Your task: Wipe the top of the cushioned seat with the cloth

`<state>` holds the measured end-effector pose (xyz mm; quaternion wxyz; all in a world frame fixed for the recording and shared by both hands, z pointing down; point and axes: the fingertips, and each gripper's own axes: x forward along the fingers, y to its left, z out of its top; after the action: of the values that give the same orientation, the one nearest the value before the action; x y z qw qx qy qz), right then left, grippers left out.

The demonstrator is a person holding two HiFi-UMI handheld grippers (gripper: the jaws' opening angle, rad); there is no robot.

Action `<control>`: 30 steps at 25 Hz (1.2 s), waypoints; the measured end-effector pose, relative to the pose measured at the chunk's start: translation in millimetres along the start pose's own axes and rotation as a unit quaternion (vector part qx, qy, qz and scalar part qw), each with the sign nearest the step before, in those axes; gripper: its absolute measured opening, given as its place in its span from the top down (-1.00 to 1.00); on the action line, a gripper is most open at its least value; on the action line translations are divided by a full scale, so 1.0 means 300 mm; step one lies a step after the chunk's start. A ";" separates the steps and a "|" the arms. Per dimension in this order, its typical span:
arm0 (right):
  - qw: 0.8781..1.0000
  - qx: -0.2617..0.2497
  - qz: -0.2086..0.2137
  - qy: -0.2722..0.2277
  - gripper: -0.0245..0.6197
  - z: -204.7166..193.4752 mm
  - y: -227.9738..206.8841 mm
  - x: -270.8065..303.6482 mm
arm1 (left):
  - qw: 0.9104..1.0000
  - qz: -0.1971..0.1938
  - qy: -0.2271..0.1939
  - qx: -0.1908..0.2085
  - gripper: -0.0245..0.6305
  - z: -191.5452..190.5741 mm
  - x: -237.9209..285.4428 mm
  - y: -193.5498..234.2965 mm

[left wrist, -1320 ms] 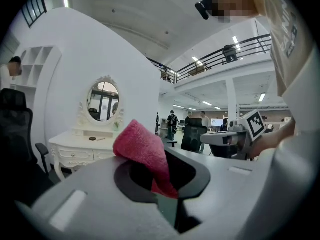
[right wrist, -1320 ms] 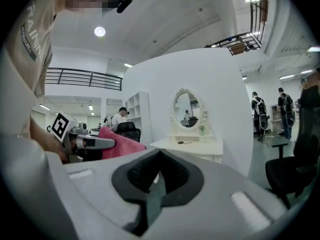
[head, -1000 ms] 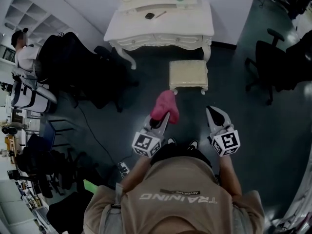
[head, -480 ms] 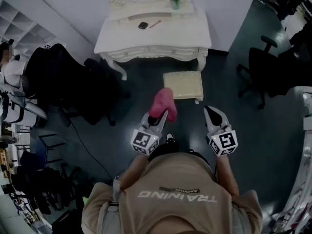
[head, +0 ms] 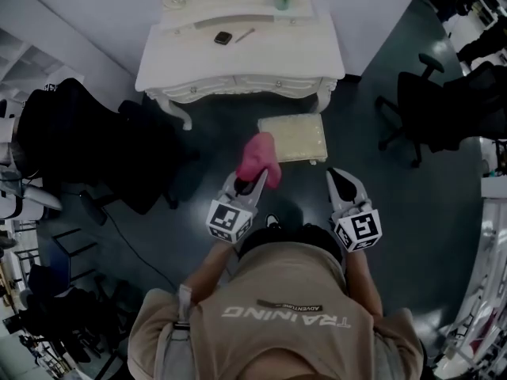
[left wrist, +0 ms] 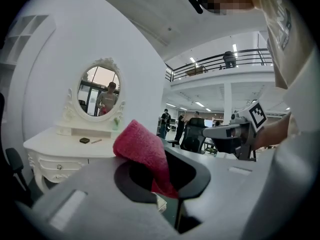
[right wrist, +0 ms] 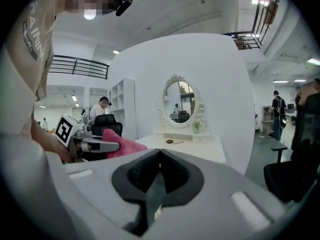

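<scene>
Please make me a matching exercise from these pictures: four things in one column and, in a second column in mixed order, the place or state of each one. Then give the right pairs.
Column one:
1. cloth
2. cushioned seat
3. right gripper
4. small dark object

Column two:
A. lies on the white dressing table
B. shut, with nothing between its fingers
C. stands on the floor in front of the dressing table
D. pink, held by the left gripper

Pairs: 1-D, 2-C, 3-B, 4-A
</scene>
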<state>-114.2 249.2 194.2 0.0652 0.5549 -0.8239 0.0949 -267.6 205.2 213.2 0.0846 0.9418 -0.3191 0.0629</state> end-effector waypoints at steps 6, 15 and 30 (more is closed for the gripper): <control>1.000 0.001 -0.005 0.014 0.91 -0.018 -0.067 0.068 | 1.000 -0.007 0.010 -0.010 0.80 -0.024 0.084 0.059; 1.000 0.003 0.031 0.000 0.91 0.006 -0.254 0.166 | 0.999 0.025 0.017 0.014 0.80 0.048 0.251 0.073; 0.996 -0.001 0.088 -0.022 0.91 0.110 -0.696 0.291 | 0.995 0.097 0.016 -0.010 0.80 0.186 0.609 0.053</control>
<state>46.4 86.6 198.2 0.0387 0.4818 -0.8710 0.0877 -129.8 73.6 192.1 0.0924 0.9042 -0.4086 0.0829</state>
